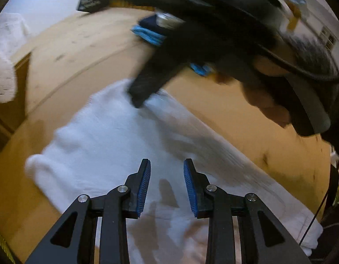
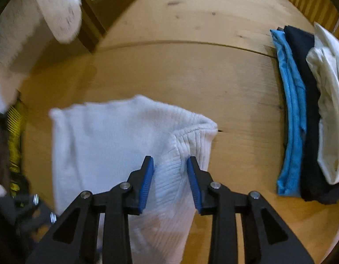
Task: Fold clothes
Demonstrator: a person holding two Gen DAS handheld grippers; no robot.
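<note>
Table (image 2: pixel 191 70) of pale wood bears a white knit garment (image 2: pixel 116 136) at centre. Left gripper (image 1: pixel 167 171) hovers over it, jaws parted, empty. Right gripper (image 2: pixel 170 167), jaws parted, straddles the ribbed hem, apparently ungripped. Folded stack (image 2: pixel 301 114) lies at three o'clock.

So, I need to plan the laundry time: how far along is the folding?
Done: a folded stack of blue, dark and white garments sits at the table's right edge. In hand: a white knit garment lies partly folded; the right gripper is open around its ribbed edge, the left gripper open above it. Left: finishing this fold and stacking it.
</note>
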